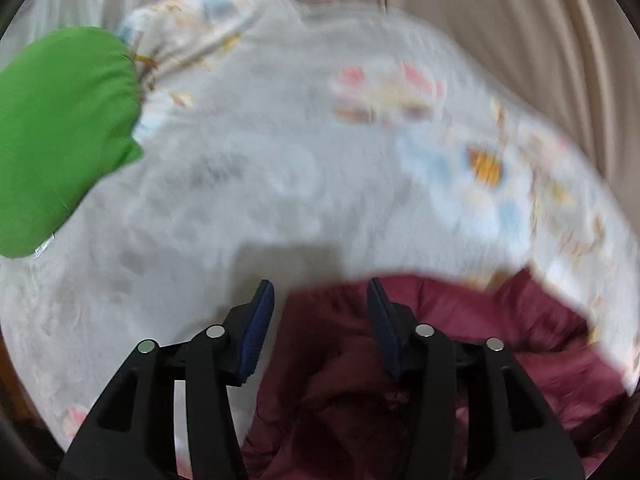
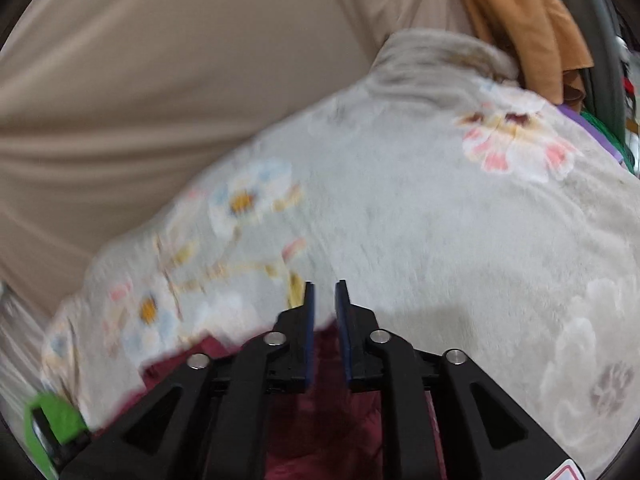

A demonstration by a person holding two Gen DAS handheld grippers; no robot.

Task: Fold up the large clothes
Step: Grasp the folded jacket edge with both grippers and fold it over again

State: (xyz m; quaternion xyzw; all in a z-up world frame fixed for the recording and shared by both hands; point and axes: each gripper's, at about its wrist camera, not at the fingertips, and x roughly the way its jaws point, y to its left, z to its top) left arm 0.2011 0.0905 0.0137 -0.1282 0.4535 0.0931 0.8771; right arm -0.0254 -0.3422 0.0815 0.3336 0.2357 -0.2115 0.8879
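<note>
With the maroon garment (image 1: 400, 380) bunched on the floral blanket (image 1: 260, 180) beneath both grippers, left gripper (image 1: 320, 300) wide open, right gripper (image 2: 324, 300) narrowly parted and empty, pinch opposite edges, then lift evenly.

Under my tongs lies a white floral blanket (image 1: 280, 168) spread over the bed. On it rests a maroon garment (image 1: 460, 360) at six o'clock and a green cloth (image 1: 60, 132) at nine (everything rather blurred).

light: soft, even | blur: heavy motion smear both views | edges: fisheye-curved, dark corners
</note>
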